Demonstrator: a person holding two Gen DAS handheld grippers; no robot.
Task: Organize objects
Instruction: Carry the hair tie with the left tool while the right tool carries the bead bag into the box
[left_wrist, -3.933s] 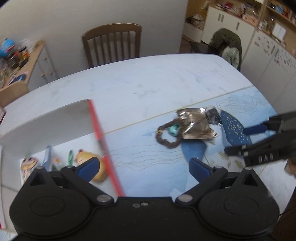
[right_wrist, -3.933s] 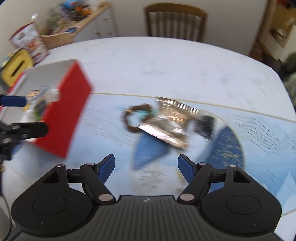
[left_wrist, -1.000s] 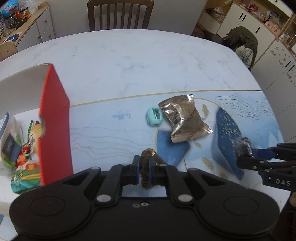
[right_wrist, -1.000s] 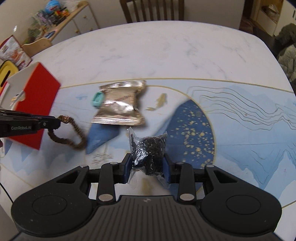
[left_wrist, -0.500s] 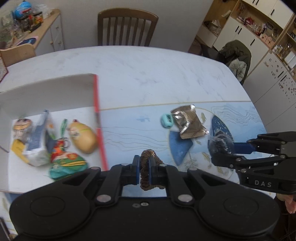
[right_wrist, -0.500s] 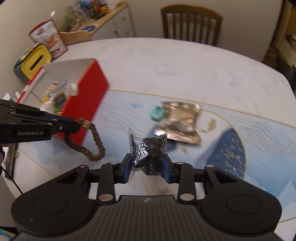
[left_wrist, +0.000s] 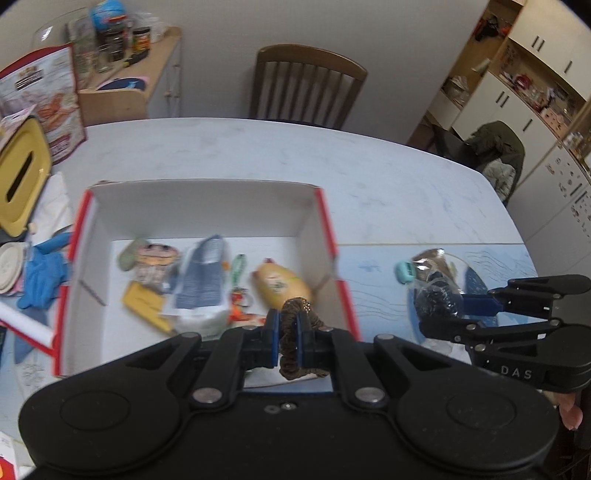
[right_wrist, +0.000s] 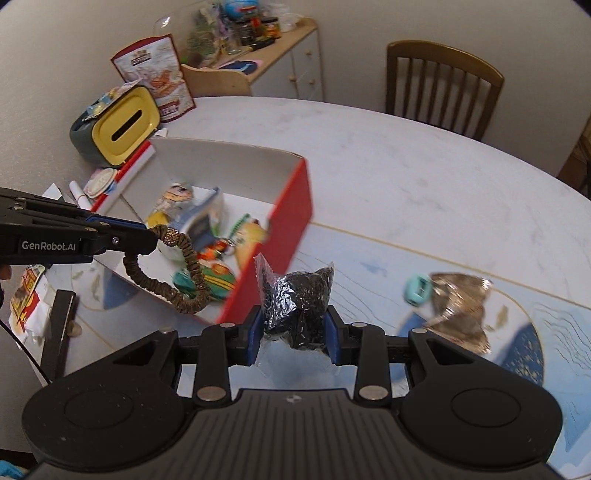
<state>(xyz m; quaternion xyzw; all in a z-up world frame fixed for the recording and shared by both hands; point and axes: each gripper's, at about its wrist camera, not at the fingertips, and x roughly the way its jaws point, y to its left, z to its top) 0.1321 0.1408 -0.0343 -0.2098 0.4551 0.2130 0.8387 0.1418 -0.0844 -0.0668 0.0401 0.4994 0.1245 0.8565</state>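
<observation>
My left gripper (left_wrist: 287, 338) is shut on a brown scrunchie (left_wrist: 293, 332) and holds it over the near right corner of the red and white box (left_wrist: 325, 221). In the right wrist view the scrunchie (right_wrist: 184, 273) hangs from the left gripper (right_wrist: 147, 240) above the box (right_wrist: 291, 206). My right gripper (right_wrist: 293, 332) is shut on a small clear bag of black bits (right_wrist: 295, 299), just right of the box; it also shows in the left wrist view (left_wrist: 437, 295). A crumpled foil snack bag (right_wrist: 458, 306) and a teal sharpener (right_wrist: 417, 290) lie on the table.
The box holds several items: a yellow pouch (left_wrist: 284, 282), a blue and white packet (left_wrist: 203, 280), a keyring (left_wrist: 240, 291). A yellow tissue box (right_wrist: 125, 125) and clutter (left_wrist: 40, 273) sit left of it. A wooden chair (left_wrist: 303, 85) stands at the far side.
Both grippers have swung left with their loads. The left gripper with the scrunchie is now over the box; the right gripper with the bag has come beside the box's red wall.
</observation>
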